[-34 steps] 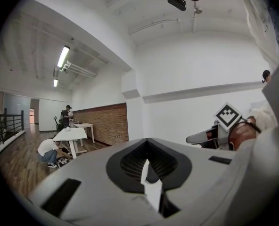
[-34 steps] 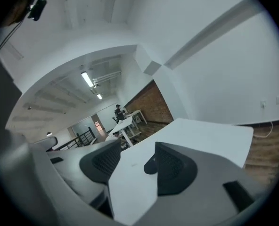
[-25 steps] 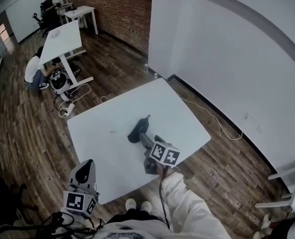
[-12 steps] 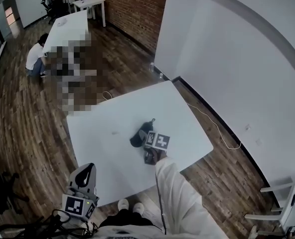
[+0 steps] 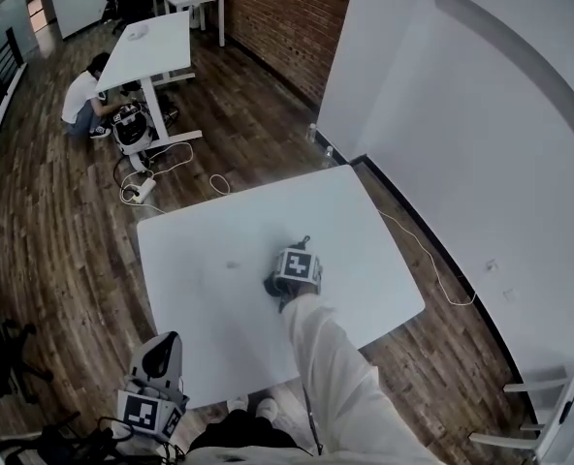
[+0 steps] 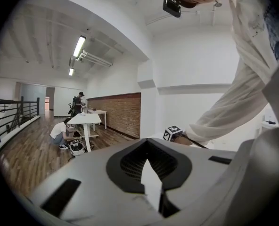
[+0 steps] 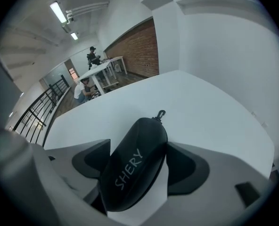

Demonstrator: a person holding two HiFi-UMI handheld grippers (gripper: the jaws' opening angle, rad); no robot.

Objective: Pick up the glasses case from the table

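The black zip glasses case [image 7: 135, 168], printed SHERY, lies on the white table [image 7: 191, 98] with its clip end pointing away. My right gripper [image 7: 138, 147] is shut on it, one jaw against each long side. In the head view the right gripper [image 5: 295, 260] covers most of the glasses case [image 5: 271, 285] near the middle of the table [image 5: 209, 231]. My left gripper [image 5: 163, 345] hangs off the table's near left corner, over the floor. In its own view the left gripper [image 6: 151, 173] is shut, holding nothing.
A second white table [image 5: 156, 46] stands far back left with a person [image 5: 81, 100] crouched beside it. Cables [image 5: 137, 187] lie on the wooden floor near the table's far left corner. A white wall [image 5: 462, 114] rises on the right, and a chair [image 5: 539, 424] shows at bottom right.
My right gripper has slid forward over the table onto the glasses case, which now sits deep between its jaws. The left gripper has stayed low at the near left.
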